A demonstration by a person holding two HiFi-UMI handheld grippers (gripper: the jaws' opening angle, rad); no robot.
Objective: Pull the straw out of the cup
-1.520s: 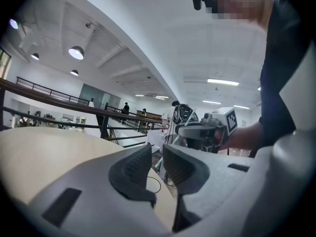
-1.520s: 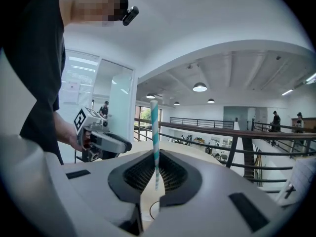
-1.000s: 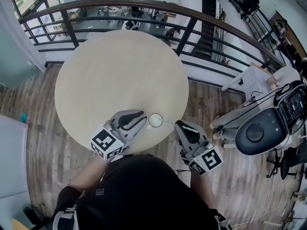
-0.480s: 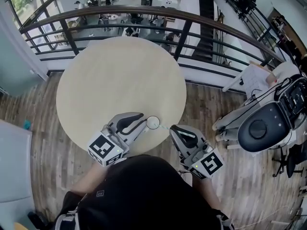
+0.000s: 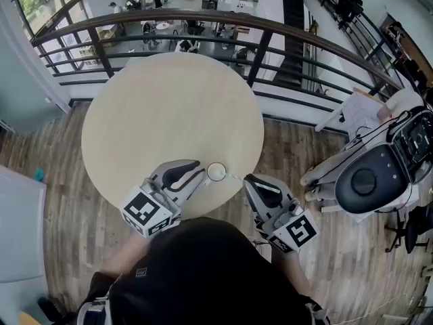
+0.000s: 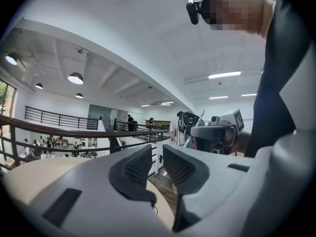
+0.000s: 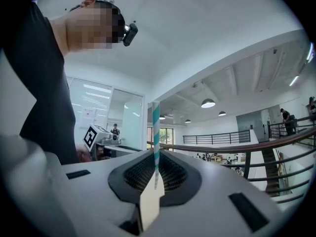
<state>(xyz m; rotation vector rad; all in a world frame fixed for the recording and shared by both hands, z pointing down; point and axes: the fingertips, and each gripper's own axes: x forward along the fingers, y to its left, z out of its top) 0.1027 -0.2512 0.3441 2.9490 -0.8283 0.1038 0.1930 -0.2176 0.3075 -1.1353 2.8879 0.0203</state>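
— While you were looking away, I kept my eye on that straw (image 7: pixel 155 132). Hardly anything to report.

— Nothing has moved?

— Not that matters. Compared with a second ago the arrangement is the same. The cup (image 5: pixel 216 172) sits by the near edge of the round table (image 5: pixel 169 100). The teal-and-white striped straw runs from its mouth across to the right gripper (image 5: pixel 249 179), and the gap between cup and gripper is no wider than it was.

— So the right one has it?

— Yes. Its jaws are all but closed, pinching the straw between the ribbed pads (image 7: pixel 137 174) (in the right gripper view you can see it standing straight up out of them). That hold hasn't loosened.

— And the left gripper (image 6: pixel 158 154)?

— Its jaws stand a narrow way apart with nothing between them. Through the slit I see only the room beyond. From above, its tips are right beside the cup's rim. I can't tell whether they touch it, but they aren't clamped around it.

— Then nothing steadies the cup?

— That's my reading, and it's the worry. A light cup could ride along with the straw or tip off the table edge.

— How far along, would you say?

— The grip is made but the pull has hardly begun. The straw's far end looks to be still in the cup, since the span hasn't lengthened. I'd guess the right gripper now has to draw away along the straw's own lean until the end comes clear.
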